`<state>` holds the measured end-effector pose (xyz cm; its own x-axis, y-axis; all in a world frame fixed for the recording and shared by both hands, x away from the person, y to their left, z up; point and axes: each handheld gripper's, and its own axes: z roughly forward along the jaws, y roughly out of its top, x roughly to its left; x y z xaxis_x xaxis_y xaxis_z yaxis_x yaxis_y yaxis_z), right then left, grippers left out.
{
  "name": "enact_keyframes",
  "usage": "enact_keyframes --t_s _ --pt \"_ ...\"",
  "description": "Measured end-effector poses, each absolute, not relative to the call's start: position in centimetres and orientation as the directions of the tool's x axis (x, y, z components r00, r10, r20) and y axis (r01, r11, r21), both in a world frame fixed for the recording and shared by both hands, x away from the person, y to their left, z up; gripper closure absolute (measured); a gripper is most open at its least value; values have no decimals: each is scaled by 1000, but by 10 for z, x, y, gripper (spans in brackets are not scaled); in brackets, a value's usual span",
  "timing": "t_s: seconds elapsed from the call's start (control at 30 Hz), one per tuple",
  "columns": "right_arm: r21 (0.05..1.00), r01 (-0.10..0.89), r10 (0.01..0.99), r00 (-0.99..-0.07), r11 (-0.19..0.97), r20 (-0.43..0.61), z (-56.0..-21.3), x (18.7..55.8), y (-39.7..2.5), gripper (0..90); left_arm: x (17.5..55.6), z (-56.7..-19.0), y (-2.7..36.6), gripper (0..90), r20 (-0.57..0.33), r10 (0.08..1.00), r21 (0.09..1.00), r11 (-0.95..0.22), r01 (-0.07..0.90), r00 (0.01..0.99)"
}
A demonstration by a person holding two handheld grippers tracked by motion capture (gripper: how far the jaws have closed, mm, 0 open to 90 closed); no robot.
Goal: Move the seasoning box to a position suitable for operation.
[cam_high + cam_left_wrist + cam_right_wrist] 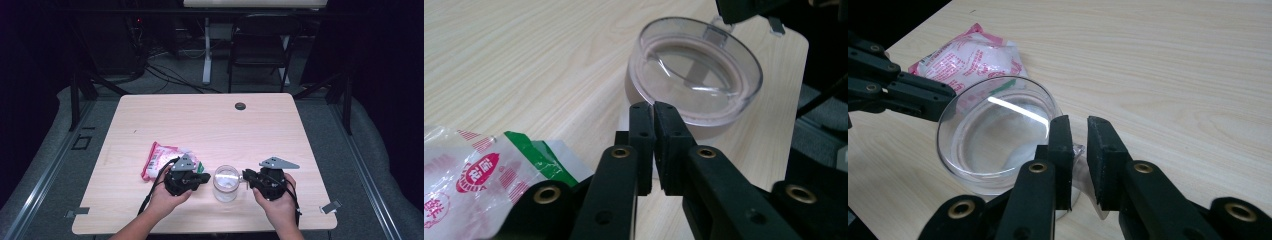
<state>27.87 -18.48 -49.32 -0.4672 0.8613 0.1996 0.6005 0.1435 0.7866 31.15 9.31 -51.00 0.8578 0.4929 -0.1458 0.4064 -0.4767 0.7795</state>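
The clear cup [226, 183] stands on the counter [210, 120] between my claws. My left claw [654, 107] is clenched, empty. My right claw [1079, 131] is slightly parted around its handle; I should squeeze gently.

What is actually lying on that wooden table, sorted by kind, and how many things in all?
Clear glass jar: 1
Pink and white plastic packet: 1
Hand-held grippers: 2, the left gripper and the right gripper, either side of the jar
Small dark round disc near the far edge: 1
Total: 5
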Motion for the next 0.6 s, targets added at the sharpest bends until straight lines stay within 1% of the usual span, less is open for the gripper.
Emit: enact_keyframes --t_s 0.2,0.4,0.6 --pt "786 606 852 -470 123 229 -494 279 -186 829 312 -515 89 900 -113 481 753 -529 391 869" --pt "785 606 853 -473 133 220 -494 279 -186 836 310 -518 86 900 -131 470 740 -540 402 873" --pt "789 602 853 -471 126 224 -495 278 -187 838 308 -517 84 900 -121 464 745 -542 389 877"
